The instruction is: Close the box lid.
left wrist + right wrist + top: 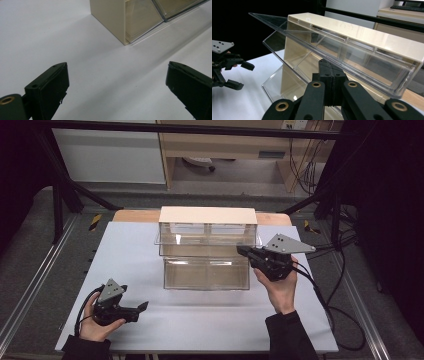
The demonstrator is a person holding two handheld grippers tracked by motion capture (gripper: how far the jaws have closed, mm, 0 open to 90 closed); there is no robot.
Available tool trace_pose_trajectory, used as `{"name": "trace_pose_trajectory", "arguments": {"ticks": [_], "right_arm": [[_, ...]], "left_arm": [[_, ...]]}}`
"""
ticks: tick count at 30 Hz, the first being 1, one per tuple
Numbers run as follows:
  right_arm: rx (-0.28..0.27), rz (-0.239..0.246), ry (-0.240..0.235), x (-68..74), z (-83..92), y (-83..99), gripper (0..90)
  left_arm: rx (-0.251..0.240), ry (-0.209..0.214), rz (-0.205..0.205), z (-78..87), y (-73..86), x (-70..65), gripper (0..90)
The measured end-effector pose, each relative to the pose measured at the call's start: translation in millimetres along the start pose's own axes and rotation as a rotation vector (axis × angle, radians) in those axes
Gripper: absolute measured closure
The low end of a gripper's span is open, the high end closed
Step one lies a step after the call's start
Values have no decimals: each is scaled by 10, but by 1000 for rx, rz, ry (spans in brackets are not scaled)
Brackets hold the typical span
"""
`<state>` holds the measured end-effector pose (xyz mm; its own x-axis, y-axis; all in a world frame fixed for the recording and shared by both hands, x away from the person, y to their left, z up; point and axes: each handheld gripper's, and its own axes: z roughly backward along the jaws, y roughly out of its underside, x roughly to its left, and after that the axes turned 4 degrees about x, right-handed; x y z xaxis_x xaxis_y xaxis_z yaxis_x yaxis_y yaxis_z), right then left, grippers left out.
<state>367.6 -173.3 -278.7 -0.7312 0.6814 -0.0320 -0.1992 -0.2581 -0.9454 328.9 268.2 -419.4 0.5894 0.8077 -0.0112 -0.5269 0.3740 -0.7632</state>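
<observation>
**Clear bins, one tipped open**

Cream cabinet (207,215) with clear tilt-out bins stands at the far middle of the white surface (125,265). Its upper bin (352,53) is tilted forward and open. The right gripper (243,251), jaws closed together, sits at that bin's right front edge; whether it pinches the rim is unclear. The left gripper (142,310) rests low near the front left, jaws wide open and holding nothing, well apart from the cabinet.

Overhead forward-down view; two low, close gripper views, bin cabinet (207,247) shared.
</observation>
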Motion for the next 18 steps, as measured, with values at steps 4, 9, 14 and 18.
{"name": "trace_pose_trajectory", "arguments": {"ticks": [4,9,14,18], "right_arm": [[17,-5,1,8,-9,51,900],[16,-9,1,19,-1,104,900],[31,-19,-3,20,-13,168,900],[38,-27,-3,22,-17,208,900]], "left_arm": [[-3,-7,11,-2,25,9,49],[-1,-11,16,1,41,20,49],[4,-13,20,-13,59,36,49],[6,-14,25,-7,75,59,50]]}}
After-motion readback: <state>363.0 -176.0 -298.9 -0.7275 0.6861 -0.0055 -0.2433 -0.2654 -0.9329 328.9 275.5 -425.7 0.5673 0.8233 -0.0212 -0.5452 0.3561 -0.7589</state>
